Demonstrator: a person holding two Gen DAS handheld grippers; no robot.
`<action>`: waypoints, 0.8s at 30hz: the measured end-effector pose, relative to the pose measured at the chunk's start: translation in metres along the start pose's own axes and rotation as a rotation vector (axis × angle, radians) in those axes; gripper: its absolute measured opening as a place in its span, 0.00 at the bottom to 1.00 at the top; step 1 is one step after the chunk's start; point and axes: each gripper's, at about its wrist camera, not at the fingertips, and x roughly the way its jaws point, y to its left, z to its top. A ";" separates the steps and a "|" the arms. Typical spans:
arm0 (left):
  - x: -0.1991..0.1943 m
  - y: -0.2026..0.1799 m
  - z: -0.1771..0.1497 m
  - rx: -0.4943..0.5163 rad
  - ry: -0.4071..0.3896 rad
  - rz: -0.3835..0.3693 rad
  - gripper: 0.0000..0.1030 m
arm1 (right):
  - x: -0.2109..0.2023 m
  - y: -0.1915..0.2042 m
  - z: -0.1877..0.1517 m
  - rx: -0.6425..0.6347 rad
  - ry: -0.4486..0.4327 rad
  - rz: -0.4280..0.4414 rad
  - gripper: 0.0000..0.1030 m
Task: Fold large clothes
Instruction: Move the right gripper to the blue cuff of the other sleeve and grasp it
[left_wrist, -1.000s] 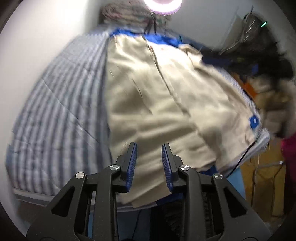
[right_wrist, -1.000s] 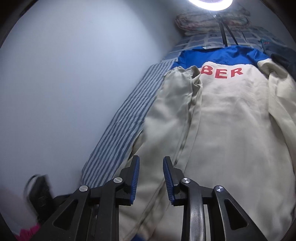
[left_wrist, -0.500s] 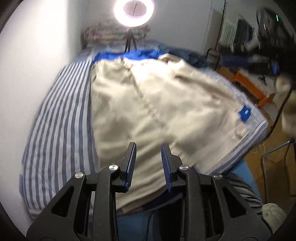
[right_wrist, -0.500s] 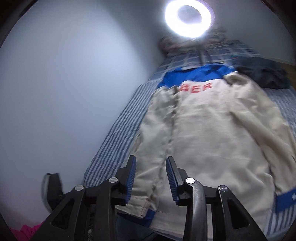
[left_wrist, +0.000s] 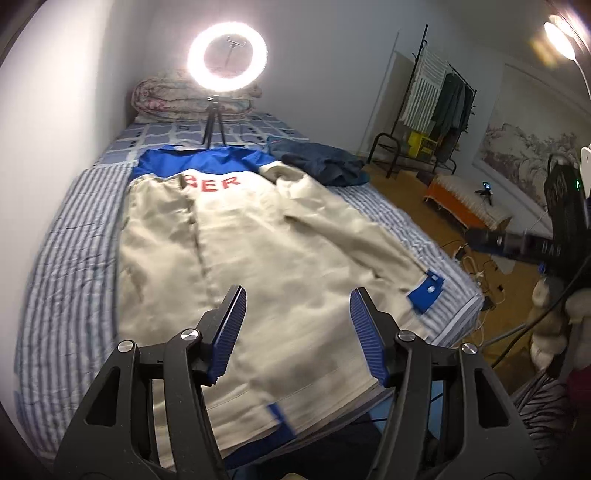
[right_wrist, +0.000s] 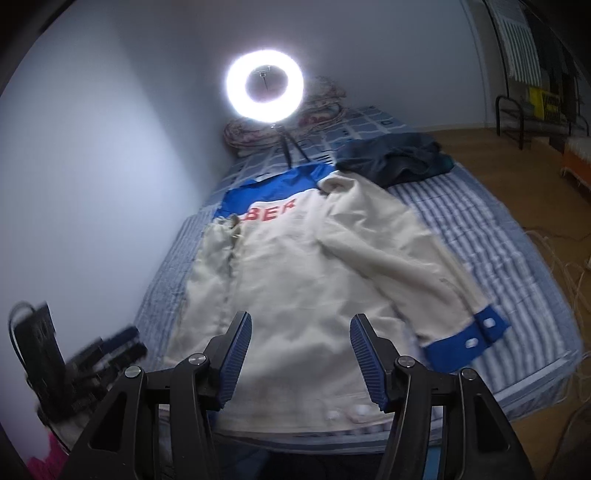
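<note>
Your jacket (left_wrist: 280, 258) lies flat on the bed (left_wrist: 66, 266), one sleeve (right_wrist: 399, 251) out, ready to fold; left gripper (left_wrist: 295, 325) and right gripper (right_wrist: 301, 339) hover spread, empty.

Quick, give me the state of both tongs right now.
Left tongs: open, holding nothing, above the cream jacket.
Right tongs: open, holding nothing, above the same jacket.

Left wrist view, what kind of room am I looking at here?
Most likely a bedroom at home: a bed with the cream jacket spread on it, a folded quilt at its head, and a clothes rack.
</note>
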 end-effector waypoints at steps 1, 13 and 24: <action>0.004 -0.005 0.004 -0.009 0.003 0.004 0.59 | 0.000 -0.009 0.000 -0.001 -0.006 -0.005 0.63; 0.027 -0.043 0.041 -0.038 0.087 0.031 0.59 | 0.049 -0.174 0.020 0.261 0.088 -0.065 0.63; 0.090 -0.029 0.033 -0.036 0.207 -0.007 0.59 | 0.109 -0.219 0.007 0.224 0.216 -0.184 0.61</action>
